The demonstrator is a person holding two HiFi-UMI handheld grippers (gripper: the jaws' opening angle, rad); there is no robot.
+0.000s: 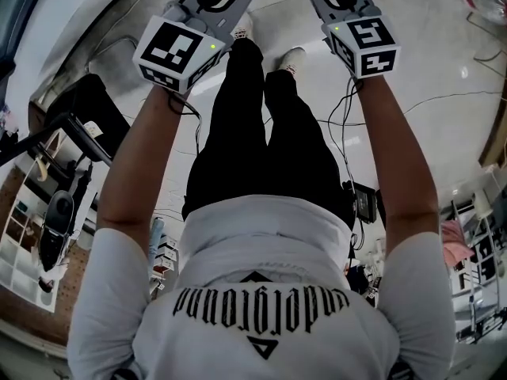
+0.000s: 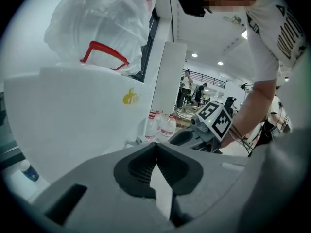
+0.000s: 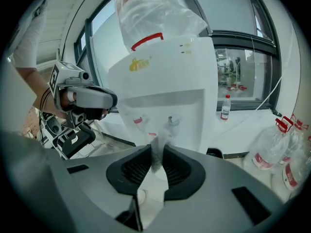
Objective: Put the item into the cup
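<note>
Biggest thing in front is a white water dispenser (image 3: 165,81) with a plastic-wrapped jug (image 3: 155,13) upside down on top. Both gripper views face it, and spare bottles (image 3: 274,152) lie on the floor to its right. In the head view the person is standing with both arms held out straight over bare floor (image 1: 428,62), no table under them. Left tongs (image 2: 155,147): tips pressed together, nothing between them, so empty. Right tongs (image 3: 156,152): closed nearly all the way on a thin pale strip (image 3: 159,144) that sticks up past the tips. It's too blurred to say what it is (wrapper or paper maybe), but my guess is that's the item. No cup in any view, and nothing under the dispenser taps that I can make out. So I read this as the carry stage: item already gripped and held up in the air, drop-off not started. The next move calls for finding the cup first, then bringing the right tongs over its mouth, strip end down, and opening only once the strip is inside the rim. It looks light and floppy, so it could cling to a pad or drift off to the side. The left tongs are free to steady the cup if needed.
</note>
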